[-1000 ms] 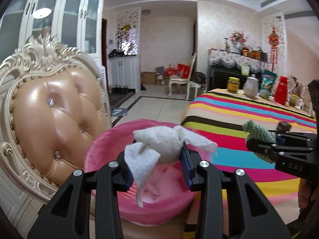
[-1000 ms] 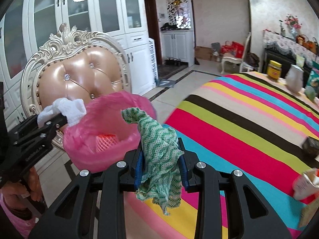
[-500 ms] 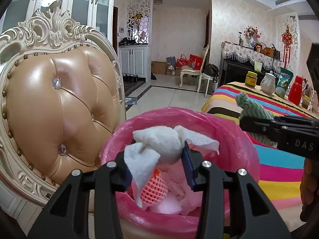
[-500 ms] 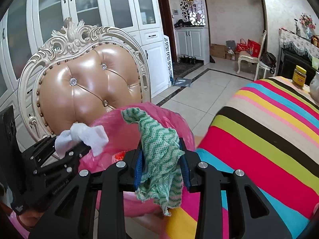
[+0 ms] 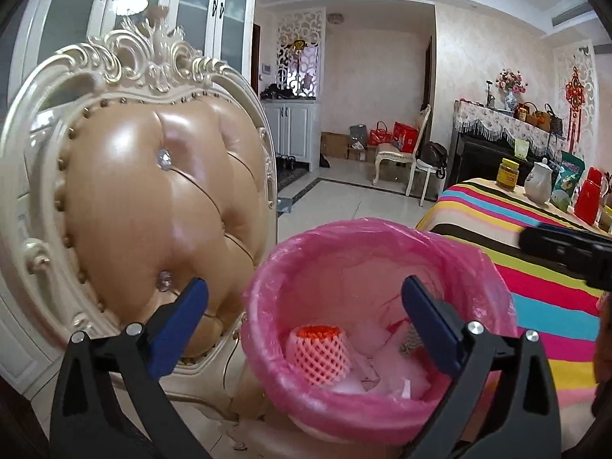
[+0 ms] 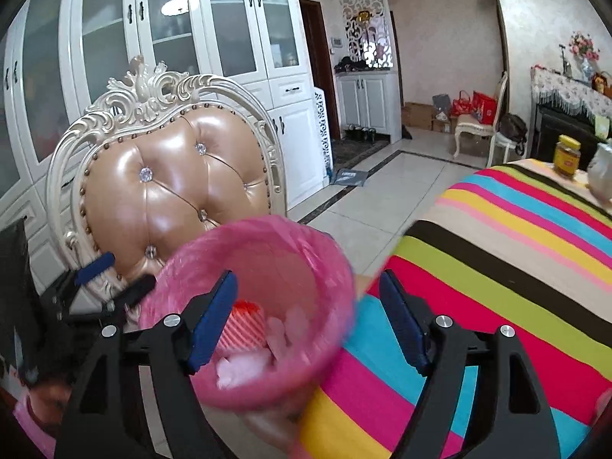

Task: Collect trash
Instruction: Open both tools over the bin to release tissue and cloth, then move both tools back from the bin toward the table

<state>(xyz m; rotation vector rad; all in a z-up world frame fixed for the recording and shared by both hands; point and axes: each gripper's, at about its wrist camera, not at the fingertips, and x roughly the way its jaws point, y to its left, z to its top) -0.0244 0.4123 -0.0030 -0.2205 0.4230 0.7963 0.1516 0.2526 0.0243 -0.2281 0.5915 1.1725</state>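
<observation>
A bin lined with a pink bag (image 5: 363, 231) (image 6: 267, 229) stands between a chair and a table. Inside lie a red foam net (image 5: 319, 352) (image 6: 244, 319), white tissues (image 5: 382, 367) (image 6: 264, 352) and a bit of green cloth (image 5: 411, 340). My left gripper (image 5: 306, 298) hangs over the bin's near rim. Its jaws are opening wide with nothing between the pads. My right gripper (image 6: 306, 287) is above the bin's right side, jaws also opening and empty. The left gripper (image 6: 114, 279) shows at the far left in the right wrist view.
A cream carved chair with a tan padded back (image 5: 153, 210) (image 6: 172, 191) stands just behind and left of the bin. The table under a striped cloth (image 5: 535, 267) (image 6: 497, 248) borders the bin on the right, with a jar (image 5: 508, 174) and a white jug (image 5: 538, 187) at its far end.
Both grippers have opened. The white tissue has left the left jaws and the green cloth the right jaws; both now lie in the bin. Both views have closed in on the bin.
</observation>
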